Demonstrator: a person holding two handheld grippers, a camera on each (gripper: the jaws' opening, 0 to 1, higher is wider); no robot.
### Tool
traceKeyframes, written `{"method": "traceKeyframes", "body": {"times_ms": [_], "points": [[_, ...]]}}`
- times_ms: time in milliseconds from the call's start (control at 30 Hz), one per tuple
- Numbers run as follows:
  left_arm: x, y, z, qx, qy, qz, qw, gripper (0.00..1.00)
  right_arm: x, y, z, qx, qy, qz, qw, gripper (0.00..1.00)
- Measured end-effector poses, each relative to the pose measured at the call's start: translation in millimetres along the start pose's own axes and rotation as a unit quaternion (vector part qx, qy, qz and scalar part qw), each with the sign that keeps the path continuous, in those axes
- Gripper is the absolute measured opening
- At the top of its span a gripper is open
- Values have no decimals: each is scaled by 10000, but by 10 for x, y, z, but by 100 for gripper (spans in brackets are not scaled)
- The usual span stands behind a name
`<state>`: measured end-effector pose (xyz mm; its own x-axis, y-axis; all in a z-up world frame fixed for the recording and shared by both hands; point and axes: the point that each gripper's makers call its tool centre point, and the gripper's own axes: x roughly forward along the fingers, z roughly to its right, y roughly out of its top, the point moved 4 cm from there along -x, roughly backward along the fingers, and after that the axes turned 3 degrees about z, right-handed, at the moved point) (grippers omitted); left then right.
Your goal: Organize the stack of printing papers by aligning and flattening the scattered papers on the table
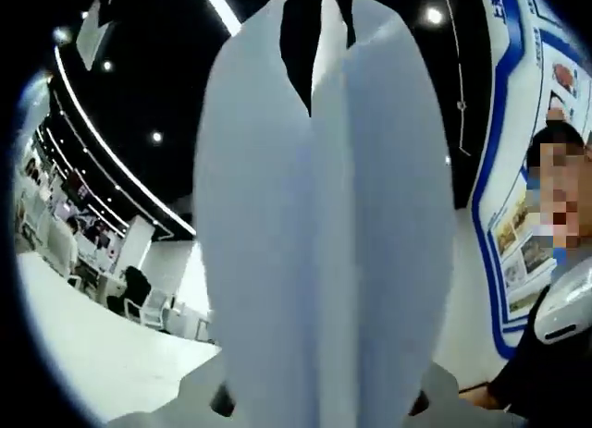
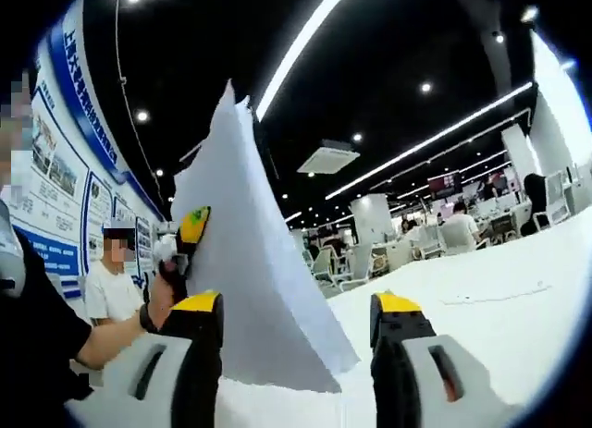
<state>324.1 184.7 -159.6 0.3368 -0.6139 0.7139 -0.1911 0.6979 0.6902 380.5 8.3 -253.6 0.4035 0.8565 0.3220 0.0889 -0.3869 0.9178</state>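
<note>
the stack of printing papers [image 2: 250, 262] stands upright on its edge on the white desk [image 2: 481, 299], and it leans a little. in the right claw view the stack rises like a white peak from the desk, with its lower edge resting on the surface just in front of the right claw [image 2: 296, 354]. the 2 jaws of this claw are black with yellow tips, and they stand wide apart, with nothing between them. the paper is near the left jaw, but i cannot tell if it touches it.

on the far side of the stack, the left claw [image 2: 190, 238] comes in from the left in this view, held by a person's hand [image 2: 159, 303] in a dark sleeve. its yellow tip lies against the face of the paper.

in the left claw view the papers [image 1: 324, 234] are very close, standing tall up the middle of the view, with a fold or a gap between sheets running down the middle. the jaws of the left claw are hidden behind the sheets, so i cannot tell how it stands, closed or not.

behind, there is a wall with blue and white posters [image 2: 69, 160], long ceiling lights [image 2: 305, 40], office chairs [image 2: 324, 262] and some people sitting at far desks.
</note>
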Motion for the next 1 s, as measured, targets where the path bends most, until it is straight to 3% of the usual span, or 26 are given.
{"method": "traceKeyframes", "body": {"times_ms": [100, 167, 200, 333, 400, 467, 533, 633, 700, 767, 1000], "points": [[19, 114, 95, -356, -191, 477, 9980, 6, 42, 19, -135, 619, 359, 397, 9966, 77], [28, 168, 137, -573, -222, 827, 9947, 6, 69, 23, -237, 1001, 626, 535, 9916, 76], [25, 204, 153, -702, -251, 1147, 9906, 6, 81, 19, -285, 1185, 751, 555, 9886, 72], [6, 217, 122, -1021, -128, 1765, 9789, 6, 128, 53, -523, 1499, 1182, 664, 9794, 53], [-3, 180, 91, -981, -64, 1787, 9790, 6, 126, 92, -620, 1561, 1350, 722, 9758, 35], [-9, 140, 81, -904, 13, 1825, 9790, 6, 103, 122, -676, 1544, 1398, 726, 9754, 9], [-39, 124, 51, -867, 93, 1930, 9773, 6, 101, 149, -672, 1553, 1351, 721, 9759, 5], [-48, 48, 18, -607, 307, 1682, 9834, 6, 53, 168, -657, 1645, 1238, 656, 9764, 0], [-72, -12, -14, -243, 480, 1336, 9896, 6, 17, 178, -558, 1233, 835, 509, 9875, 0], [-110, -44, -31, 38, 553, 996, 9935, 7, -14, 199, -498, 1078, 703, 380, 9910, 0], [-404, 187, -85, 267, 468, 408, 9977, 11, -295, 431, -131, 381, 229, -44, 9990, 0]]}}
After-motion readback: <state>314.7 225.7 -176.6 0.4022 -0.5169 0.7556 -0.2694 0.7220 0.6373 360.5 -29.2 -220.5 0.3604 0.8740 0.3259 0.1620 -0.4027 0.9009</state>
